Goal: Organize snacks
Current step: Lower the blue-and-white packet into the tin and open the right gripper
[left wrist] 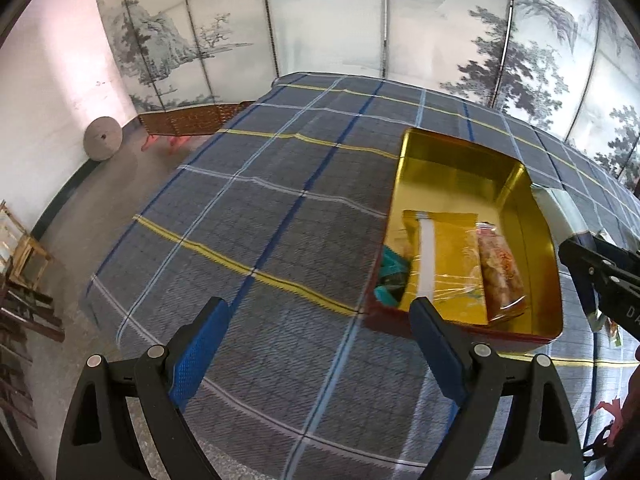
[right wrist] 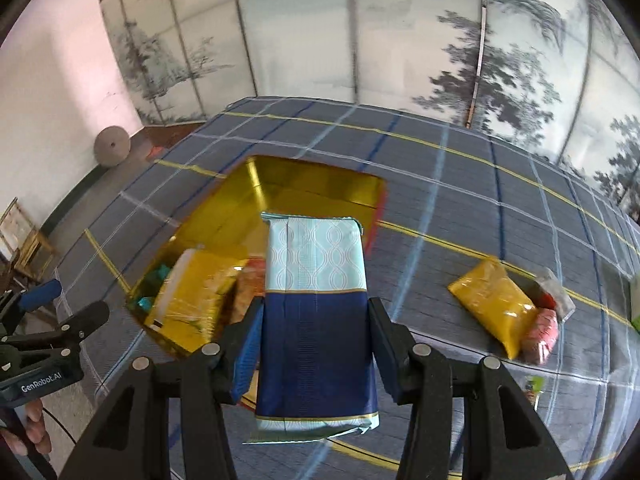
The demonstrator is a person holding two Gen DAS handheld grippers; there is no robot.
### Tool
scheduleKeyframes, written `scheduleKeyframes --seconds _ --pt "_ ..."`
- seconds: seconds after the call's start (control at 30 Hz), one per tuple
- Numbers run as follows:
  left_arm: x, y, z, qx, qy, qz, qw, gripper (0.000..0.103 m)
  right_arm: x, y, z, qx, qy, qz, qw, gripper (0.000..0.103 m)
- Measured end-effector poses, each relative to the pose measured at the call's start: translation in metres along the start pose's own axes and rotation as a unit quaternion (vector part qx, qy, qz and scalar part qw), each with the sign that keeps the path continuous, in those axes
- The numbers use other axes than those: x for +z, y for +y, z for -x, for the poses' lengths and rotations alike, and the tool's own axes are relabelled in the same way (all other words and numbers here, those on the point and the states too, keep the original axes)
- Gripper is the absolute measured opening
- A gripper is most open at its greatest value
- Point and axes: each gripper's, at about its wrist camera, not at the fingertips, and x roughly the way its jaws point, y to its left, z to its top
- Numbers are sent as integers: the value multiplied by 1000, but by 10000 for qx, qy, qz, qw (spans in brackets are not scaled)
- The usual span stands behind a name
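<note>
Right wrist view: right gripper clamps a pale-blue-and-navy patterned snack packet above the gold tin. Left gripper jaws stand apart, empty

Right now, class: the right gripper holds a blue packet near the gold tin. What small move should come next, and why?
Probably carry the blue packet on over the tin's bare far half; the near end already holds snacks.
</note>
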Motion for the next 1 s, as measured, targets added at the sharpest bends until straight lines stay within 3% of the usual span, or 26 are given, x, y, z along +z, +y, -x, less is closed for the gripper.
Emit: scheduleKeyframes --seconds 0.5,1.0 --pt "-10 24 1 202 110 189 9996 90 -1 38 -26 145 238 293 9992 51" --pt "-8 33 6 272 90 273 9992 90 -7 51 -44 213 364 454 9981 51"
